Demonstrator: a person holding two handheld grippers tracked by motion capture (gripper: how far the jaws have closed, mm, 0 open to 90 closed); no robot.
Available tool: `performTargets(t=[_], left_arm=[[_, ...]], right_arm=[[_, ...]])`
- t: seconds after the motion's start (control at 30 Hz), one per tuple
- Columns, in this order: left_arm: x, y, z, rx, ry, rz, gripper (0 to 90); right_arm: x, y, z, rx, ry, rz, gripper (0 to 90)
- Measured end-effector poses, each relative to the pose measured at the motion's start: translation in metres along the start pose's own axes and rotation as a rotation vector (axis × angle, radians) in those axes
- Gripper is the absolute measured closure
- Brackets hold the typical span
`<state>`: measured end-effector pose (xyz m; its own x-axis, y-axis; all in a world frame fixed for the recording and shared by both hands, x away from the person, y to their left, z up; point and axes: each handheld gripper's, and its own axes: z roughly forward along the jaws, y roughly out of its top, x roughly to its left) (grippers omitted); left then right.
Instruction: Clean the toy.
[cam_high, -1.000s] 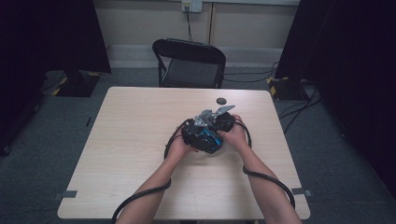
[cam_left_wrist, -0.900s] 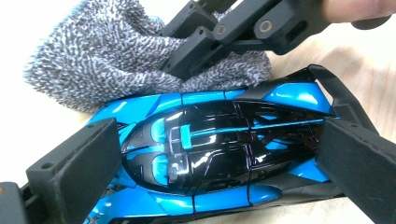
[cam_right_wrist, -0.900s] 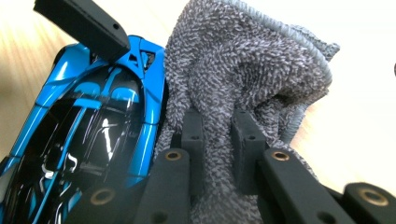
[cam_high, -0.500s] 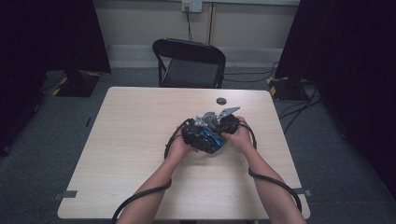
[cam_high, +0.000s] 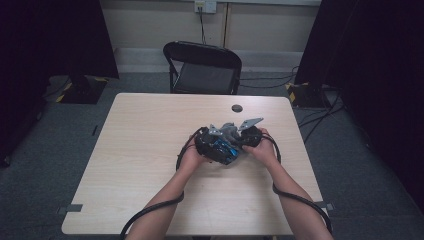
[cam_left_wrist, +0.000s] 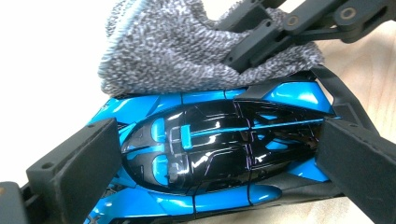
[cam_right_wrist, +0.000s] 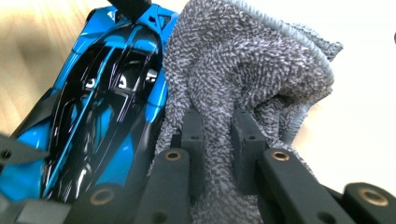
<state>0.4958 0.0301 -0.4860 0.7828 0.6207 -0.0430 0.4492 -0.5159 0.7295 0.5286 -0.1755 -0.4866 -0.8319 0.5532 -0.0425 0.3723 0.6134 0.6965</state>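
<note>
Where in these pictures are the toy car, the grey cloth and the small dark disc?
toy car (cam_left_wrist: 210, 149): left gripper view, glossy black roof.
grey cloth (cam_right_wrist: 243, 70): right gripper view, bunched middle.
small dark disc (cam_high: 237, 108): high view, its centre.

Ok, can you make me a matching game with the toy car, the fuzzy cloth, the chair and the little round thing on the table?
Things:
1. toy car
2. cloth
3. chair
4. small round thing

Descriptions:
A. grey and fuzzy, pinched in the right claw
B. dark, alone near the table's far edge
C. shiny blue and black, between the left claw's jaws
D. black, behind the table

Pairs: 1-C, 2-A, 3-D, 4-B
</note>
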Motion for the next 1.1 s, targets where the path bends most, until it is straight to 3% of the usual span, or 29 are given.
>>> performTargets(t=[0.4,1.1], left_arm=[[0.000,0.001,0.000,0.010,0.000,0.005,0.0],[0.000,0.000,0.000,0.003,0.001,0.007,0.0]], right_arm=[[0.005,-0.009,-0.012,0.018,-0.008,-0.002,78.3],[0.011,-0.031,-0.037,0.030,0.014,0.052,78.4]])
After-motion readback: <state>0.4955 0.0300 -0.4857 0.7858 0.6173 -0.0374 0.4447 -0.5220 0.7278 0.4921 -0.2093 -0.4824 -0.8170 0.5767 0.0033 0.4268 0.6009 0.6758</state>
